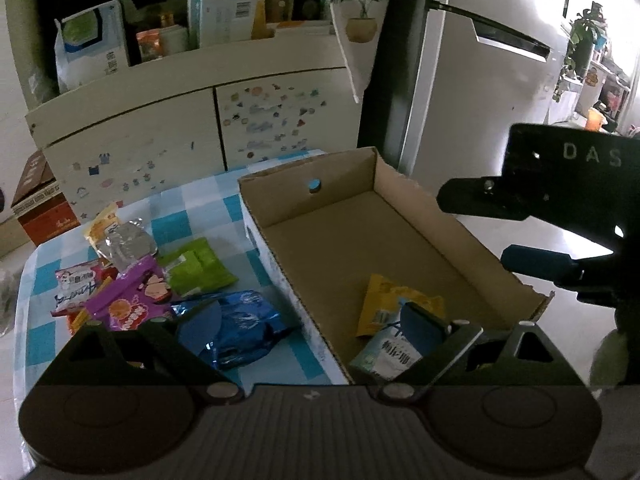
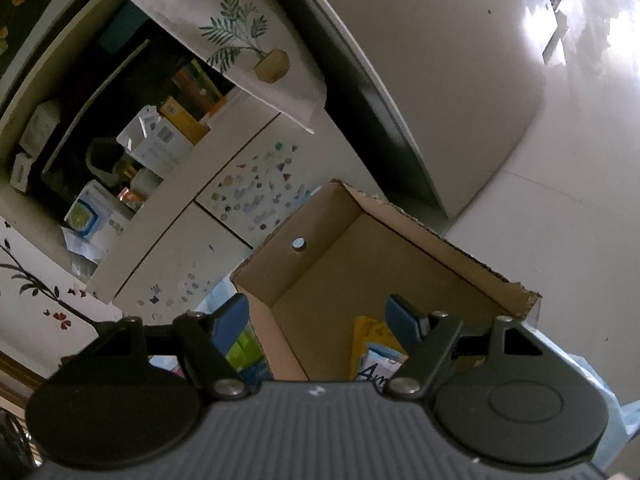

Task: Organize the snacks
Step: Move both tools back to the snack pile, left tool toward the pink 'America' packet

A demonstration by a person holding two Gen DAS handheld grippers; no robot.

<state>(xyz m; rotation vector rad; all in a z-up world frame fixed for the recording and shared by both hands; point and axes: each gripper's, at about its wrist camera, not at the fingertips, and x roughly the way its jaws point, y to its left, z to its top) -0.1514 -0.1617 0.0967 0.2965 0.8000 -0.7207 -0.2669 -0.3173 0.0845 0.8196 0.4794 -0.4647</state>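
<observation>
Listing what we see: cardboard box (image 1: 400,240) holding a yellow packet (image 1: 386,300) and a white packet (image 1: 390,354) at its near end. Beside the box's left wall lie loose snacks (image 1: 160,284). We hold the left gripper (image 1: 312,320) and right gripper (image 2: 318,320) jaws apart, empty.

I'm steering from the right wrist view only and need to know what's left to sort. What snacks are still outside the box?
Observer: Several lie on the checked tablecloth beside the cardboard box: a blue foil packet, a purple packet and a green packet.
Operator: Which is nearest the box?
Observer: The blue foil packet, close to its white outer wall.
Operator: Is the left gripper free?
Observer: Yes, the left gripper is open and holds nothing.
</observation>
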